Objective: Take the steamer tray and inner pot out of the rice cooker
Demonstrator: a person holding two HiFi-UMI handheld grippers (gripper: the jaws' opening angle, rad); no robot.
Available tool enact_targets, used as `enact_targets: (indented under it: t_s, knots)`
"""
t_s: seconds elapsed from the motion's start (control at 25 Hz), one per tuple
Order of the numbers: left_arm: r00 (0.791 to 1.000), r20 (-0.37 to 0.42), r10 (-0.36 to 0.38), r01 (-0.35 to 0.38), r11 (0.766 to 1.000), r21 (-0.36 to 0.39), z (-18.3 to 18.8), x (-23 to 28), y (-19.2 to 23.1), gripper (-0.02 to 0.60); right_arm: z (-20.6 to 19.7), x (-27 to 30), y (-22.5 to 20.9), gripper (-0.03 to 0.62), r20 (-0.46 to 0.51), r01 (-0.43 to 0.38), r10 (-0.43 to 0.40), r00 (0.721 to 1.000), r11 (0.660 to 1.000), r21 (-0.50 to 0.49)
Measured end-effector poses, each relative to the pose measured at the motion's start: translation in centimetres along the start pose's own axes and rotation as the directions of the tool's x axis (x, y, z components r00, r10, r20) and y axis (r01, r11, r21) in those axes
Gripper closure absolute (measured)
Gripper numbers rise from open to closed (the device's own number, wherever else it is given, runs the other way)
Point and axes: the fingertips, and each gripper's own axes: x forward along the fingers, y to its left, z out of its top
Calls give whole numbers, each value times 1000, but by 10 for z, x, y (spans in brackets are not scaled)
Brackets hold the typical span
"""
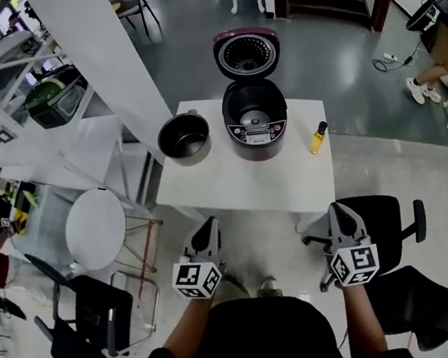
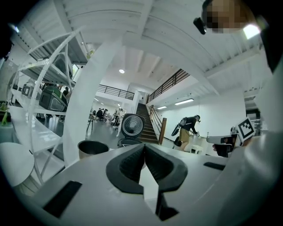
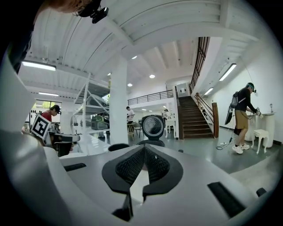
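Polished grey floor lies open beyond the white desk (image 1: pixel 242 188) at centre frame. On it the rice cooker (image 1: pixel 256 124) stands lid-up, with the inner pot (image 1: pixel 184 138) just left of it near the desk's left edge and a yellow bottle (image 1: pixel 318 137) by the right edge. A white pillar (image 1: pixel 96 60) and round stool (image 1: pixel 95 223) crowd the left, a black chair (image 1: pixel 391 221) the lower right. Left tongs (image 1: pixel 207 228) and right tongs (image 1: pixel 338 214) hover short of the near edge, both pressed together and empty.

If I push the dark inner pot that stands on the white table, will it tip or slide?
Probably slide: the inner pot looks wide, low and rigid, so tipping seems unlikely. Its smooth wall may be slippery to grip. It stands near the table edge.
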Motion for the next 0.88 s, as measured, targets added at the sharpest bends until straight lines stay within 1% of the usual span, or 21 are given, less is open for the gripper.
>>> enact_targets:
  t_s: [0.12, 0.28, 0.36, 0.52, 0.88]
  knots:
    - [1000, -1, 4, -4, 1000, -21, -3, -5, 3, 577, -5, -5, 0, 594, -14, -1, 2, 1000, 999, 37]
    - [1000, -14, 12, -12, 1000, -12, -9, -11, 2, 577, -5, -10, 2, 595, -4, 4, -4, 1000, 999, 34]
    - [1000, -18, 12, -12, 1000, 1, -11, -13, 1, 577, -4, -12, 5, 594, -2, 6, -6, 1000, 1000, 8]
    - [1000, -19, -6, 6, 1000, 21, -11, -9, -6, 577, -4, -16, 9, 594, -3, 13, -13, 1000, 996, -92]
    - [999, 0, -46, 46, 999, 22, -6, 4, -23, 577, -2, -17, 12, 594, 19, -13, 15, 1000, 997, -77]
